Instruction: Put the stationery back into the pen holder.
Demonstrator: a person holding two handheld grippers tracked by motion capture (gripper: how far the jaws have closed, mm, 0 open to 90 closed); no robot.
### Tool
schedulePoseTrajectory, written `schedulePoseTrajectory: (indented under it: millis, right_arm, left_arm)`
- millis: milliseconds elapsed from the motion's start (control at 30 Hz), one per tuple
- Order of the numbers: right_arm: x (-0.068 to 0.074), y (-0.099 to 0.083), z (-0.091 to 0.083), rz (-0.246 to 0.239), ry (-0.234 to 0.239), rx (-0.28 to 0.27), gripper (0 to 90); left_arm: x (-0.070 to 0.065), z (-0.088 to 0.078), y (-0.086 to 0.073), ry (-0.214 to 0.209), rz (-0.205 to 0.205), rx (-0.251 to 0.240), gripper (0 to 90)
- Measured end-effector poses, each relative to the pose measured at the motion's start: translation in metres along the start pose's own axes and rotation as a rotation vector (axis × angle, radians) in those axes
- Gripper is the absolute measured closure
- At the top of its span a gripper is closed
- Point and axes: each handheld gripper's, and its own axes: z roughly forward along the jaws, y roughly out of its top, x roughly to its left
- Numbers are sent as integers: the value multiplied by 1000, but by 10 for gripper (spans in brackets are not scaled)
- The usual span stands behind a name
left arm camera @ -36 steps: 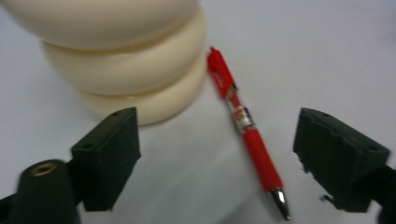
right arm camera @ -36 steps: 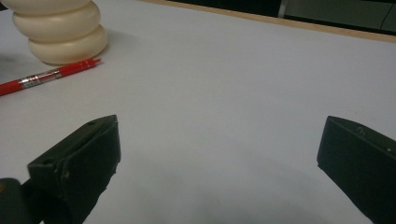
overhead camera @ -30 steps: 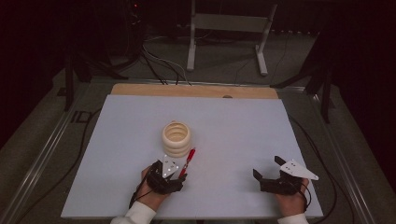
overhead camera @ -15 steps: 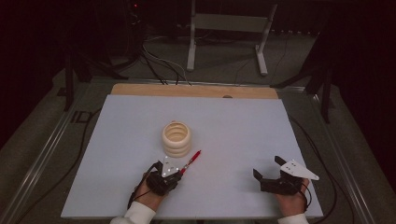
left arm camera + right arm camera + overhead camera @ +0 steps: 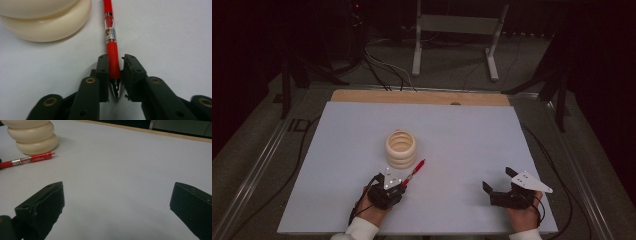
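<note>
Low on the white table (image 5: 337, 150), left gripper (image 5: 398, 186) clamped on the tip end of a red pen (image 5: 414, 172). In the left gripper view, jaws nearly together on the pen's red grip, silver tip back between them, barrel running straight ahead along the gripper's own line. From the high view, pen's long axis slanted forward and to the right, far end just right of the cream ribbed ring stack (image 5: 401, 148), near its base, contact impossible to tell. Pen low over the table. Right gripper (image 5: 499, 183) well apart at the near right, jaws spread wide, holding nothing.
</note>
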Motion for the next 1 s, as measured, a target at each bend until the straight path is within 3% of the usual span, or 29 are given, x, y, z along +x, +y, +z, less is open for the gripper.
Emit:
schedulePoseTrajectory:
  millis: [33, 133, 233, 300, 667, 1000]
  right_arm:
    - [0, 0, 0, 0, -1, -1, 0]
    - [0, 0, 1, 2, 2, 1, 0]
    - [1, 0, 1, -3, 4, 5, 0]
    - [1, 0, 1, -5, 4, 5, 0]
    - [0, 0, 1, -3, 3, 5, 0]
    - [0, 0, 1, -3, 2, 5, 0]
  left_arm:
    - [1, 0, 0, 1, -3, 1, 648]
    - [3, 0, 0, -9, -10, 0, 668]
    - [5, 1, 0, -4, -12, -1, 785]
    - [6, 1, 1, -12, -13, 1, 808]
    - [6, -10, 7, -29, -13, -79, 815]
    - [2, -18, 12, -52, 4, -111, 815]
